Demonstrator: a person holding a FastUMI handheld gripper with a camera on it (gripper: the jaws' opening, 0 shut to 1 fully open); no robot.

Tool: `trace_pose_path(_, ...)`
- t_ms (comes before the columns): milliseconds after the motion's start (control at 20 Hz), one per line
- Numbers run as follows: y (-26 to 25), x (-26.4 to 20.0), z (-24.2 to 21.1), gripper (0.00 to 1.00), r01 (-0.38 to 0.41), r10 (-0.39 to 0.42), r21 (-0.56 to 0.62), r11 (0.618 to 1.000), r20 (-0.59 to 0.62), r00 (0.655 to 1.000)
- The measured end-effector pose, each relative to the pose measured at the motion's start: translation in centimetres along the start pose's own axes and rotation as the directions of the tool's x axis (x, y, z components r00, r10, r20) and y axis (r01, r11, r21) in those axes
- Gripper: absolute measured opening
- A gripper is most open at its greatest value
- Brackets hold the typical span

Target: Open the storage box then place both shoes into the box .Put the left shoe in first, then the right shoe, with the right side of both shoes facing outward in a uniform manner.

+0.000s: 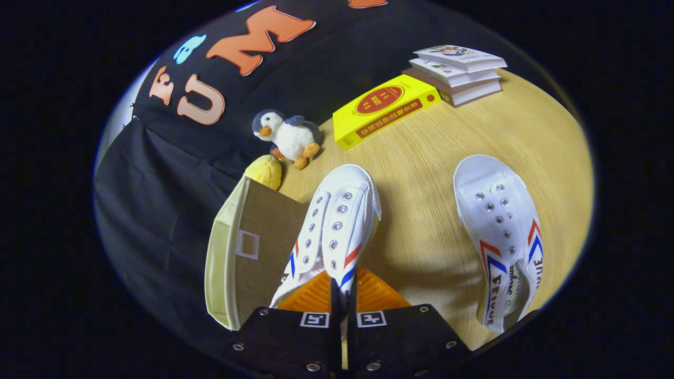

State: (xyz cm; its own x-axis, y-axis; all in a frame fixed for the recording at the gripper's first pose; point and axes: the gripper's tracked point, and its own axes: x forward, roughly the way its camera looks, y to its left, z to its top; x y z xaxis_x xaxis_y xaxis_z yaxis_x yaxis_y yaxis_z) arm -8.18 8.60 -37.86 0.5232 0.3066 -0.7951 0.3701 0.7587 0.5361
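We grip one white canvas shoe point(337, 231) in the clenched claw point(343, 295), beside the open beige storage box point(237, 252); the second white shoe point(500, 237) waits on the wooden counter point(421, 158); neither seems boxed yet.

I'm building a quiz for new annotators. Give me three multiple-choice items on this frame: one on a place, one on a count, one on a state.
1. Where is the plush penguin?
A. beside the yellow book
B. on the book stack
C. inside a shoe

2. How many white shoes are there?
A. one
B. two
C. three

3. What are the gripper's fingers doing?
A. spread wide, empty
B. closed on the yellow book
C. closed on one shoe's side wall

Answers:
1 A, it sits on the table next to that book.
2 B, the held shoe and the other shoe lying apart.
3 C, both fingers pinch it.
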Motion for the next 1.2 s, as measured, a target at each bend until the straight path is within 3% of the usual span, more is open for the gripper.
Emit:
trace_pose_path(350,8.2,-3.8,4.2,0.05,-0.089,0.096,-0.108,0.99,0.057,0.994)
trace_pose_path(700,17.3,-0.9,1.3,0.05,-0.183,0.178,-0.235,0.955,-0.041,0.983)
trace_pose_path(900,19.4,2.1,-2.8,0.05,-0.197,0.161,-0.297,0.934,-0.141,0.977)
trace_pose_path(1200,19.3,5.2,-6.8,0.05,-0.118,0.037,-0.334,0.935,-0.239,0.97)
